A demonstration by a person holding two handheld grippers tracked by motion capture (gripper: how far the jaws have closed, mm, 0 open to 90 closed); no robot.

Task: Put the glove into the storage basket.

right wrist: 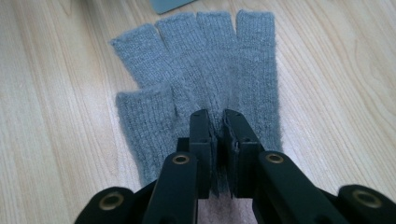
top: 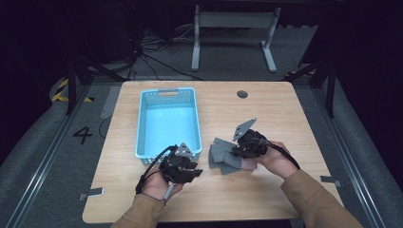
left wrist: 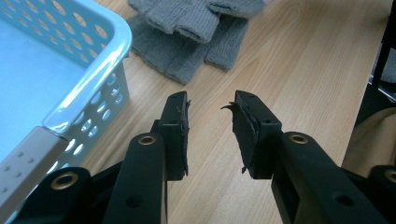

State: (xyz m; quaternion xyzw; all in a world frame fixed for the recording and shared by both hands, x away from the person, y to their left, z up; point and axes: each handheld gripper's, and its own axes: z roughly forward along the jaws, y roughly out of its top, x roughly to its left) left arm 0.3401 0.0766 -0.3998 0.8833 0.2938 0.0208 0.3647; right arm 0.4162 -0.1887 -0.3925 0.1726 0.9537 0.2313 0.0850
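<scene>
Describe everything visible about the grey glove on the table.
The grey glove is a knitted, woolly-looking fingerless glove with four short open finger tubes and a stubby thumb. It lies flat on the wooden table, just right of the blue basket, fingers pointing toward it. The right gripper is shut on a fold of its fabric near the palm. The left gripper view suggests two layers or a second glove; I cannot tell which.

I can read one mark only: a black numeral "4" (top: pixel 82 135) painted on the grey floor, just left of the wooden table (top: pixel 285 109). Farther back on that same side of the table I see yellow-and-black hazard stripes (top: pixel 61 90), which carry no lettering.
</scene>
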